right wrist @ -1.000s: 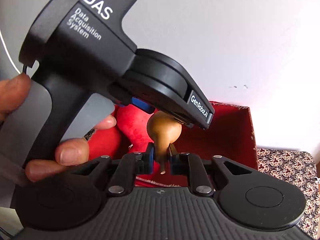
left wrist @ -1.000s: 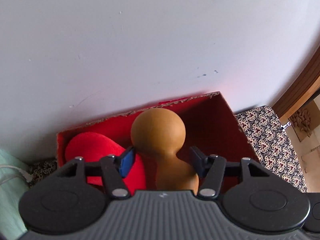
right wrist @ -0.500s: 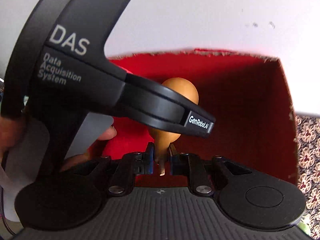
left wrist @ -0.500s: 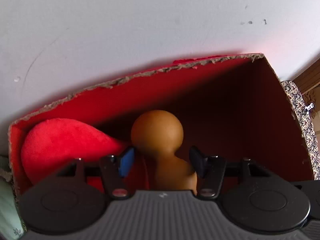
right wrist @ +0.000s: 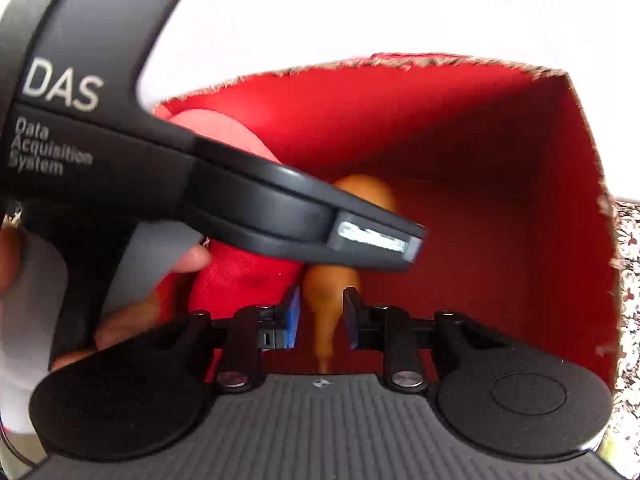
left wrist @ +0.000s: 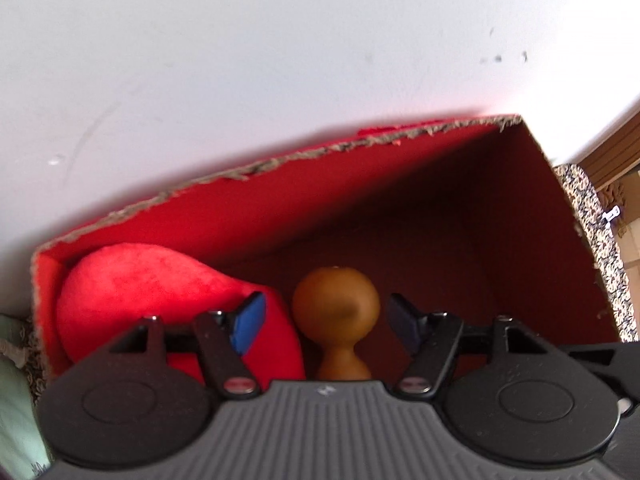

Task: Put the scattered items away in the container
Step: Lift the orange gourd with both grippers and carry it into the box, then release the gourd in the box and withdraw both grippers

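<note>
— Where's the gourd right now?

— The wooden gourd (right wrist: 332, 304) is inside the red box (left wrist: 400, 184), low down in it, with the red plush toy (left wrist: 160, 292) just beside it on its left. Its narrow stem end points back at my right claw (right wrist: 319, 318), and its round bulb points away toward the box's far wall. So its long axis runs straight along my fingers.

— Are you gripping it?

— Hard to swear to. My right claw is only narrowly parted, one blue pad either side of the stem, and there seems to be a sliver of gap on each side. The picture is blurred, so I cannot tell whether the pads touch.

— And the left?

— My left claw (left wrist: 324, 320) is spread wide and grips nothing. The bulb sits between its pads (left wrist: 248, 320) without touching either. Its body crosses over the gourd in my right view.

— Which hand matters next?

— The right, I judge. It's the one at the stem. If the gourd is free, pulling straight back along that axis should clear it; drifting left risks brushing the plush.
</note>
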`<state>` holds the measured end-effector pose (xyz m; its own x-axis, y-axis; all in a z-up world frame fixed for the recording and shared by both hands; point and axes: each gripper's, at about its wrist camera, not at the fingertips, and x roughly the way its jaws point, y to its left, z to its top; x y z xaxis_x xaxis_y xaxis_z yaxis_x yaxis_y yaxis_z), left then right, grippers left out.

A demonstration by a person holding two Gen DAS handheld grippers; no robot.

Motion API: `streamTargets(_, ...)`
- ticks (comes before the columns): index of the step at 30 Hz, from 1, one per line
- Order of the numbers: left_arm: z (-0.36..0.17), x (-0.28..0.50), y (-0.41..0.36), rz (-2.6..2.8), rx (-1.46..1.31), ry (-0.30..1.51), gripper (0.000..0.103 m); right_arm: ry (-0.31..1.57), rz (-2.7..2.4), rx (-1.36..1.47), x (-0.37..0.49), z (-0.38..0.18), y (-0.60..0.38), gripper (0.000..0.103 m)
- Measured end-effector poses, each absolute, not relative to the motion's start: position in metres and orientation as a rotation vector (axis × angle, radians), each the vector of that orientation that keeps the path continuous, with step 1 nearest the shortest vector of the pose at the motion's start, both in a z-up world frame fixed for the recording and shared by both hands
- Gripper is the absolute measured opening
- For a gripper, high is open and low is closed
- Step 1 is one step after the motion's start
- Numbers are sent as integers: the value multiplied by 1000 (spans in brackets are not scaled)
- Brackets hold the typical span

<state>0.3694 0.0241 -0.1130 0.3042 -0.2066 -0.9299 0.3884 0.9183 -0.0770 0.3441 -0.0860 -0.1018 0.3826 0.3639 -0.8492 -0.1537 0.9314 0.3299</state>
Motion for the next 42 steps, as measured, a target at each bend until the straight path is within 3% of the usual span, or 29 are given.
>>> streamTargets(12, -38, 283, 53, -434, 122, 1031, 67, 879, 142, 194, 249, -2, -122, 26)
streamTargets(19, -25, 234, 64, -383, 128, 1000, 68, 866, 69, 213, 185, 18, -112, 26)
streamTargets(33, -58, 158, 84, -427, 176, 1036, 68, 983, 20, 201, 117, -35, -77, 26)
streamTargets(42, -97, 147, 51, -551, 184, 1115, 70, 1061, -18, 156, 103, -87, -96, 26)
